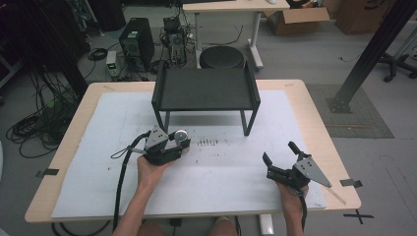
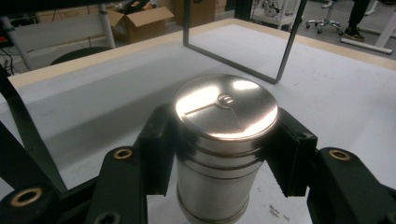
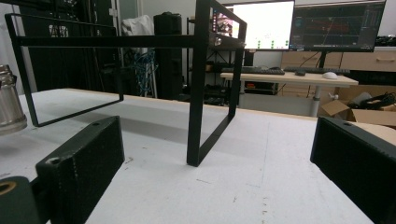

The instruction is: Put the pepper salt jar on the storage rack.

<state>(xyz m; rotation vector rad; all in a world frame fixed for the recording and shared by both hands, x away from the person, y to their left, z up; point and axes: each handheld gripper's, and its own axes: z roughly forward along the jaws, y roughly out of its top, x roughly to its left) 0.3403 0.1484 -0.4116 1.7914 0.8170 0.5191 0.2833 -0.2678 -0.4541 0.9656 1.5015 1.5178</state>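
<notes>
At left of centre in the high view, the left gripper (image 1: pixel 173 146) is pinching the upright steel canister (image 1: pixel 181 136) on the white mat (image 1: pixel 236 167); grasp made, placement pending. At lower right, the right gripper (image 1: pixel 281 160) is hovering, jaws spread, below the black rack (image 1: pixel 205 89).

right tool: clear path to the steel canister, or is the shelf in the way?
Probably yes. The right tool is open on bare mat, and the shelf stands behind that line. But the left tool already clamps the canister.
</notes>
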